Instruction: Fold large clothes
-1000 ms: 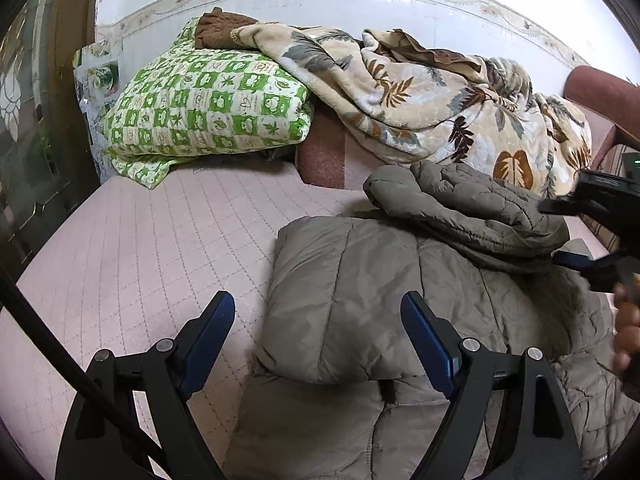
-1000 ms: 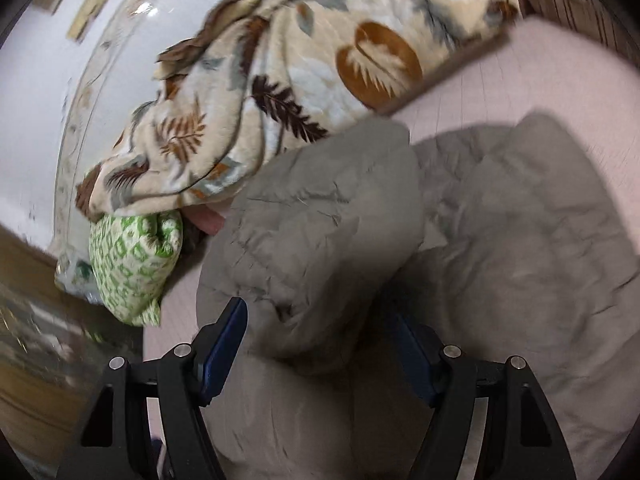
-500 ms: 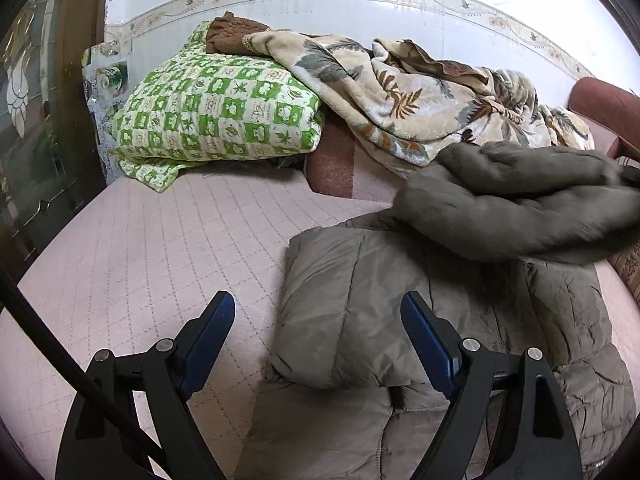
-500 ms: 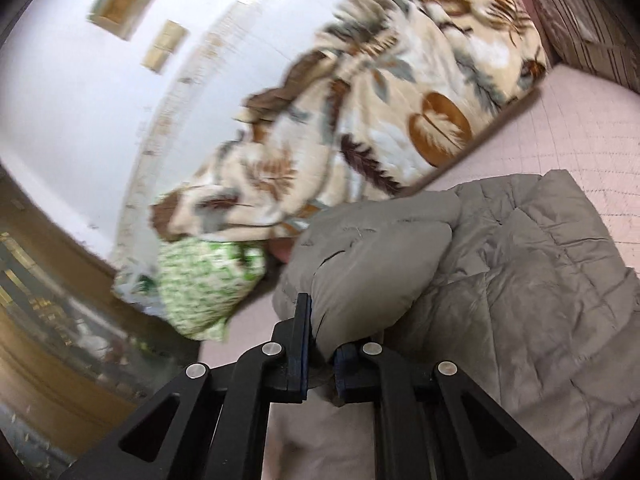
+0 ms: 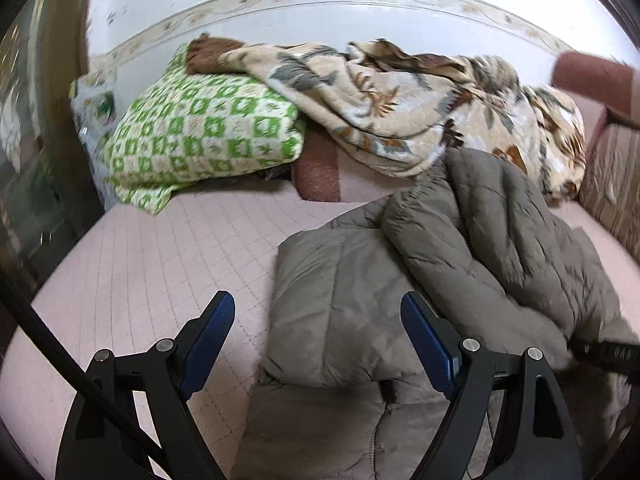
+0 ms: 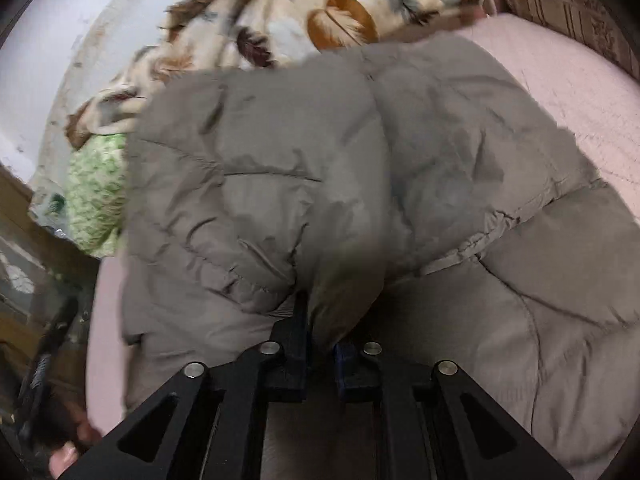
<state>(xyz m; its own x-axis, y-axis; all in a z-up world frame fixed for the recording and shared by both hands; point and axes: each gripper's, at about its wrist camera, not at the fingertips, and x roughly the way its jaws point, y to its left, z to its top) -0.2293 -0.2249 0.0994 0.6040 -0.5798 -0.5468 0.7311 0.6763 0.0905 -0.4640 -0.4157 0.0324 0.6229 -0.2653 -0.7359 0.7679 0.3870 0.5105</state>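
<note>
The right gripper (image 6: 320, 344), its jaws just closed, pinches a sleeve (image 6: 256, 184) of the grey puffer jacket (image 5: 340, 320), apparently to lay it across the body. The left gripper (image 5: 316, 344) hovers open at the jacket's 6 o'clock edge. The jacket lies on a pink quilted bed (image 5: 168, 248); a green checked pillow (image 5: 200, 136) and a leaf-print blanket (image 5: 400, 112) sit at 12 o'clock against the wall.

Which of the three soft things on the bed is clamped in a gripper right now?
The grey puffer jacket: the right gripper is shut on a fold of it. The green checked quilt and the leaf-print blanket lie untouched by the wall.
</note>
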